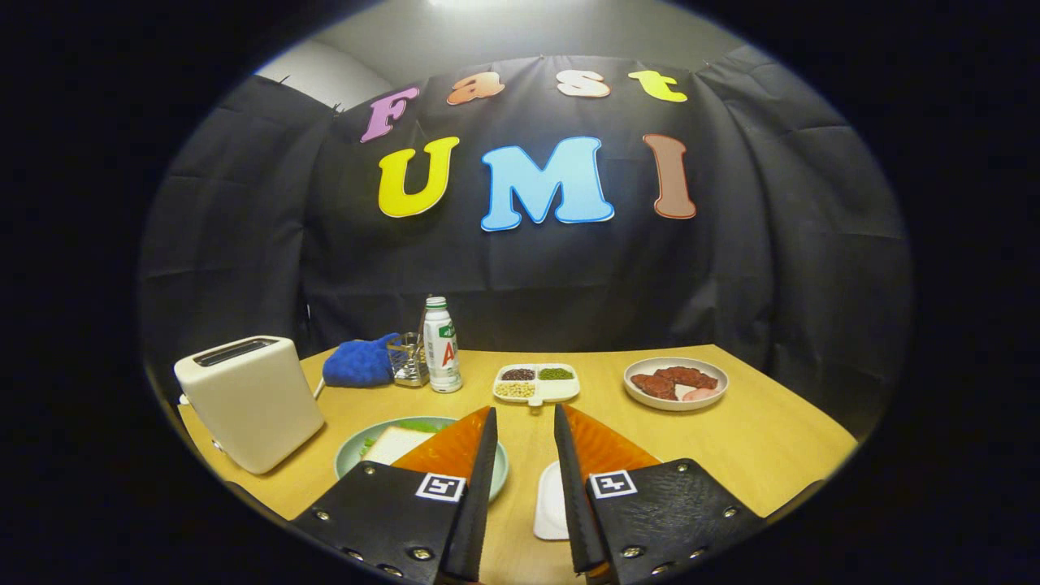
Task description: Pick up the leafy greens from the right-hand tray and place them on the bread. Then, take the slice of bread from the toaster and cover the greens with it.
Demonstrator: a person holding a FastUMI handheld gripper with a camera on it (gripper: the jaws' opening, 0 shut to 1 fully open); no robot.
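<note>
A: Where's the gripper [524,422]?
B: Fingers apart, holding nothing, above the table [756,439]. Bread [396,444] sits on the green plate [357,457] at near left, greens [418,426] peeking from under it; toaster [248,400] is further left.
A: Risks?
B: Probably nudging the top slice, or bumping the white tray [551,502] betw. the fingers. Yellow wood table w/ bottle [441,345] and dishes; dark cloth behind.
</note>
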